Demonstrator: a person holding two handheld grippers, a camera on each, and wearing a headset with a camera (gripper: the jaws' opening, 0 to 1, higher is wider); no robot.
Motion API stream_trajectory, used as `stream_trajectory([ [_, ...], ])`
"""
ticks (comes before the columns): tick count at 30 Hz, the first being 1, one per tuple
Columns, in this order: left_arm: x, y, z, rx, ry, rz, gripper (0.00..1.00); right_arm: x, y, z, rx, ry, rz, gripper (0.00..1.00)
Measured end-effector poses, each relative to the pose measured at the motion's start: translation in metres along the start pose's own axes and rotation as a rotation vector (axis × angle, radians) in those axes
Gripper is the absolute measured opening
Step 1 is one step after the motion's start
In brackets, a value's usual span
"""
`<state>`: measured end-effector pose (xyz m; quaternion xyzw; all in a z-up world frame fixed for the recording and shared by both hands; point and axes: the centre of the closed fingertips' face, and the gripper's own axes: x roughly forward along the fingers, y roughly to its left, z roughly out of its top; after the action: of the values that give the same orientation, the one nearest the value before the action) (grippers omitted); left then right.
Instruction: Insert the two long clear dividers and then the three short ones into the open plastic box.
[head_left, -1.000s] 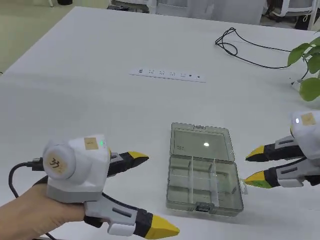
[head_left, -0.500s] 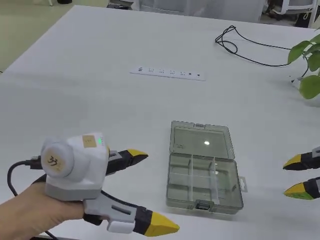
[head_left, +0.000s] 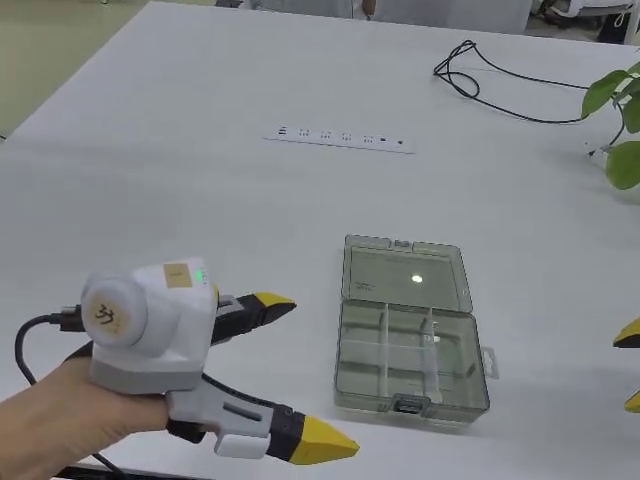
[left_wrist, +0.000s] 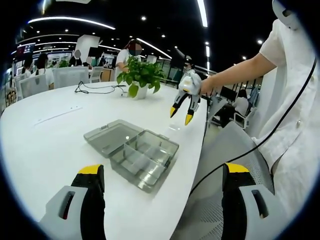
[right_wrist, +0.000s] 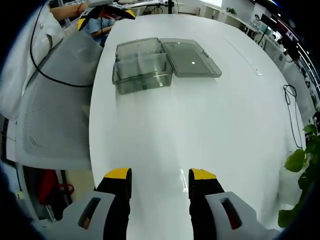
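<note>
Currently, the left gripper is held in a hand with its jaws spread wide and nothing between them. The right gripper is likewise parted and empty. The plastic box is located on the table between the two grippers, near and ahead of the left gripper's jaws, well apart from the right gripper's. Its lid is laid flat open beside the tray. Clear dividers are seated upright in the tray; their number cannot be told. A power strip is positioned beyond the box.
</note>
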<state>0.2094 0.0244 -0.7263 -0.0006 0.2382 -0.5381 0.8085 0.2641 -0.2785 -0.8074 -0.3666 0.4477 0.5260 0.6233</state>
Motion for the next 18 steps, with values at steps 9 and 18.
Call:
stream_trajectory([
  [9, -0.001, 0.0, -0.001, -0.006, 0.003, 0.006, 1.0, 0.013, -0.007, -0.029, -0.143, 0.156, 0.007, 0.45],
  [18, -0.002, 0.001, -0.005, -0.011, 0.013, 0.012, 1.0, 0.029, -0.012, -0.043, -0.191, 0.228, 0.014, 0.44],
])
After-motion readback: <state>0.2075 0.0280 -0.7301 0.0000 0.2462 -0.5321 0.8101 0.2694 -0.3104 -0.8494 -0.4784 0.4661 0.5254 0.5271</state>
